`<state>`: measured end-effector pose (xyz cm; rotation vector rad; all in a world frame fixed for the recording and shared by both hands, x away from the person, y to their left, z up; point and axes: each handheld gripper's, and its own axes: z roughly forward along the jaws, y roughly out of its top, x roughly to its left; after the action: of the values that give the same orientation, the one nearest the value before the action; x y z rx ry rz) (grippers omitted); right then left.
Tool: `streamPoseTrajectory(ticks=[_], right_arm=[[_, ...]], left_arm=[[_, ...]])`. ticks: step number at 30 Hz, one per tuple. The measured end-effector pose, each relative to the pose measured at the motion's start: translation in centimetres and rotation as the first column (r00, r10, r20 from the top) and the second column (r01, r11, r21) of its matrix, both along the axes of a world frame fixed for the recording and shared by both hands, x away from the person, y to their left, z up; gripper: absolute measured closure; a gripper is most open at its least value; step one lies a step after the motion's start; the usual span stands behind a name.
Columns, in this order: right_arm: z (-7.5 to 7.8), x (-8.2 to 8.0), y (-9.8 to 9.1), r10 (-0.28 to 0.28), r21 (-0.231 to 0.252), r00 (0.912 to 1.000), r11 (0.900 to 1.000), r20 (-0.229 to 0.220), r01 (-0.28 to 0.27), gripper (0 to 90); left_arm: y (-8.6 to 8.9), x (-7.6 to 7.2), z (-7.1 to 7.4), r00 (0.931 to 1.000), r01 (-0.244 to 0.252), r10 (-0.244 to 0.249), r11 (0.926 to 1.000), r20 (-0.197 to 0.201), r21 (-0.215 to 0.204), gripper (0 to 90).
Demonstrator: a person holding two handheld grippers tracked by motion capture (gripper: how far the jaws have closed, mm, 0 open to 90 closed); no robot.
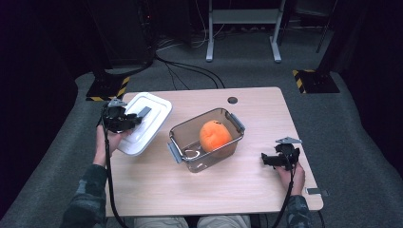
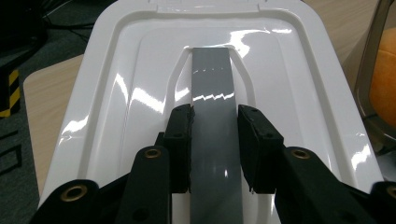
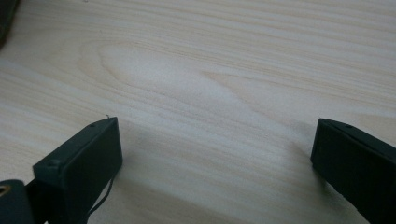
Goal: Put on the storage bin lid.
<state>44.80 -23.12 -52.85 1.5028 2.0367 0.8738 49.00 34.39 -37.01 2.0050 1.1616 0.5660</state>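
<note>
At the left side of the pale wooden desk (image 1: 247,185), my left claw (image 2: 215,135) pinches the raised grey handle strip (image 2: 212,88) of a glossy white lid (image 2: 116,102), its two black jaws pressed against the strip's two sides. The lid is a rounded rectangle with a stepped rim, bright with reflected light, and one near corner hangs over the desk's left edge. Just right of it, near the middle of the desk, sits a clear, smoke-tinted container (image 1: 207,139) with grey clips at both ends, uncovered, holding one orange fruit (image 1: 215,135) that rises to about its rim. My right claw (image 1: 267,159) rests low at the right side of the desk, well apart from the container, its jaws spread wide over bare wood with nothing between them.
</note>
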Motion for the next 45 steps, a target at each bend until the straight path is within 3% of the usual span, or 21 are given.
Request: streamPoseTrajectory(ticks=[19, 37, 45], right_arm=[[0.0, 0.0, 0.0, 0.000, 0.000, 1.0000, 1.0000, 0.000, 0.000, 1.4], [0.0, 0.0, 0.0, 0.001, 0.000, 1.0000, 1.0000, -0.001, -0.001, 1.4], [0.0, 0.0, 0.0, 0.001, 0.000, 1.0000, 1.0000, 0.000, -0.001, 1.4]], left_arm=[[-2.6, -0.2, 1.8, 0.9973, 0.070, -0.071, 0.9975, 0.019, 0.011, 66.9], [-5.4, -0.4, 2.8, 0.9890, 0.143, -0.144, 0.9894, 0.034, 0.023, 66.9], [-6.5, -0.3, 2.9, 0.9834, 0.180, -0.180, 0.9835, 0.022, 0.016, 66.9]])
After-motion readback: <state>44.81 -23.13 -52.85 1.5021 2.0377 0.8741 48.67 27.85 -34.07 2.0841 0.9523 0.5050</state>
